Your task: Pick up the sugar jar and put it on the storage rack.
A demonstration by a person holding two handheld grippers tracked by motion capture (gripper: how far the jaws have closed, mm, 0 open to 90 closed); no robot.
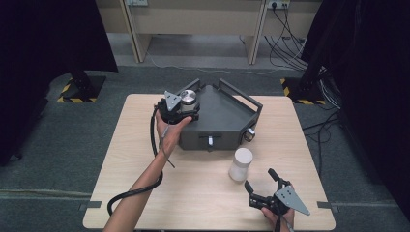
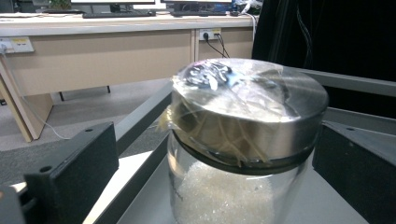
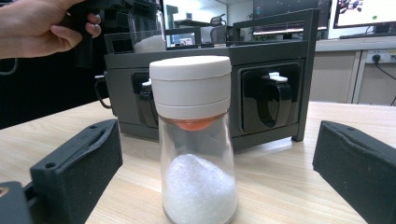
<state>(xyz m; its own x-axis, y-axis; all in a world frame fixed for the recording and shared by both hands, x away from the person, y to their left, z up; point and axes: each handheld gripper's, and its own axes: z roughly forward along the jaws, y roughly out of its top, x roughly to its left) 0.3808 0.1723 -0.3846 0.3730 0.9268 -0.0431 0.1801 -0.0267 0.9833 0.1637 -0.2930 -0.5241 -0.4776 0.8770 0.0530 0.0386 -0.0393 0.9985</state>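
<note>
The left claw [image 1: 186, 110] is held released at the rear left corner of the dark grey rack [image 1: 217, 121], its jaws spread wide on either side of a glass jar [image 2: 238, 186] with a brushed metal lid [image 2: 247, 112]; in the left gripper view a gap is seen between each jaw and the jar, so nothing is gripped. The jar is stood upright on the rack's top, is partly filled with white granules, and its lid is wrapped in clear film. The left hand [image 1: 167, 128] is curled around the claw's body. The right claw [image 1: 263, 181] is likewise held released, low over the near right part of the bench [image 1: 145, 145], pointed at a white-capped glass shaker [image 1: 240, 164] that is stood upright on the bench just in front of the rack. In the right gripper view the shaker [image 3: 196, 140] is seen between the spread jaws but apart from both, with white powder heaped in its lower part
</note>
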